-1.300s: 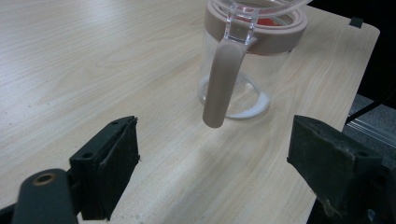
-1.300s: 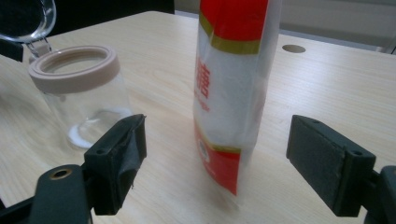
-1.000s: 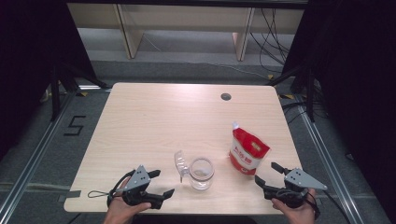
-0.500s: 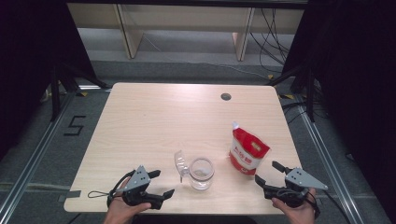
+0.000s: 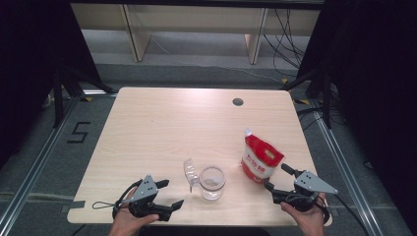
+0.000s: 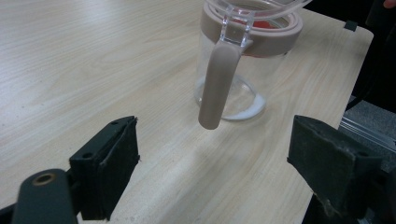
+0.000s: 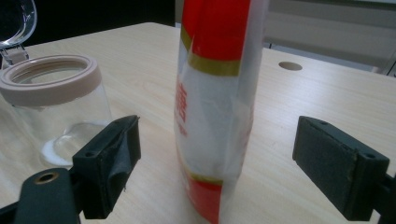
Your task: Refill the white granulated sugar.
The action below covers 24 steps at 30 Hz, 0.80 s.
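Note:
A clear glass jar (image 5: 212,182) with a beige rim and flipped-open lid (image 5: 190,171) stands near the table's front edge; a thin layer of white powder lies in its bottom (image 6: 243,109). Its beige latch (image 6: 215,84) hangs down the side facing my left gripper (image 5: 168,193), which is open and empty to the jar's left. A red-and-white pouch (image 5: 261,159) stands upright right of the jar. My right gripper (image 5: 278,178) is open just before the pouch (image 7: 215,93), its jaws wide on either side without touching. The jar (image 7: 58,100) sits left of the pouch there.
The light wooden table (image 5: 162,128) has a round cable hole (image 5: 238,102) at the back right. Metal frame rails and dark floor surround it; shelving stands behind.

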{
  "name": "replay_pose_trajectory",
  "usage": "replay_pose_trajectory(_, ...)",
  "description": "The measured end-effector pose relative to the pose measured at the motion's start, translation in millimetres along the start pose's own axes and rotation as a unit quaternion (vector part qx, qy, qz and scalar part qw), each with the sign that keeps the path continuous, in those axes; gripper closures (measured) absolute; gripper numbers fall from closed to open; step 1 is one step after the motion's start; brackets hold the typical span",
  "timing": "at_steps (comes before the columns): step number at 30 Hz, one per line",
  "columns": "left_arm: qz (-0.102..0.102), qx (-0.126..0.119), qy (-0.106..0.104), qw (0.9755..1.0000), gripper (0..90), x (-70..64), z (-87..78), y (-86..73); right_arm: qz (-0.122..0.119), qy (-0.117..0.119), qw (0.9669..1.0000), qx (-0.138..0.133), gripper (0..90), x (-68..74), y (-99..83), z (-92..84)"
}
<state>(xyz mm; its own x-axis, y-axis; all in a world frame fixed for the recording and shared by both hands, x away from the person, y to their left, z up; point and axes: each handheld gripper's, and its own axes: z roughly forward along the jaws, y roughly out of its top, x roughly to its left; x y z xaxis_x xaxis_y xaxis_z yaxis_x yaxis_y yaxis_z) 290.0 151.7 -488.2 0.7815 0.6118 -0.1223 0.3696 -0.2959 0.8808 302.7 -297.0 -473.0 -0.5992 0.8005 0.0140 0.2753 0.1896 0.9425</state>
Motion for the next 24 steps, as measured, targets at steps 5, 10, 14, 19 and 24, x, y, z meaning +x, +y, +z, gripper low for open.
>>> replay_pose_trajectory(5, -0.003, -0.002, -0.002, 1.0000, 15.7, -0.9, 2.5, 1.3, -0.020, 0.007, 0.9998, 0.001, 15.8, 1.0, -1.1, 13.0)
replay_pose_trajectory(10, -0.004, 0.004, -0.004, 1.0000, 15.7, -2.2, 4.4, 0.8, -0.024, 0.016, 0.9995, -0.012, 16.0, -3.3, -3.1, 25.9)
replay_pose_trajectory(14, -0.009, 0.000, -0.004, 1.0000, 15.6, -1.9, 4.2, 0.9, -0.020, 0.022, 0.9994, -0.019, 16.0, -5.1, -4.2, 33.6)
replay_pose_trajectory(19, -0.010, 0.001, -0.004, 0.9999, 15.7, -1.9, 4.8, 0.4, -0.025, 0.040, 0.9983, -0.033, 21.5, -9.8, -5.6, 43.1)
replay_pose_trajectory(24, -0.007, 0.003, -0.002, 1.0000, 15.7, -2.5, 4.3, 0.7, -0.035, 0.057, 0.9973, -0.030, 27.0, -12.8, -6.4, 48.3)
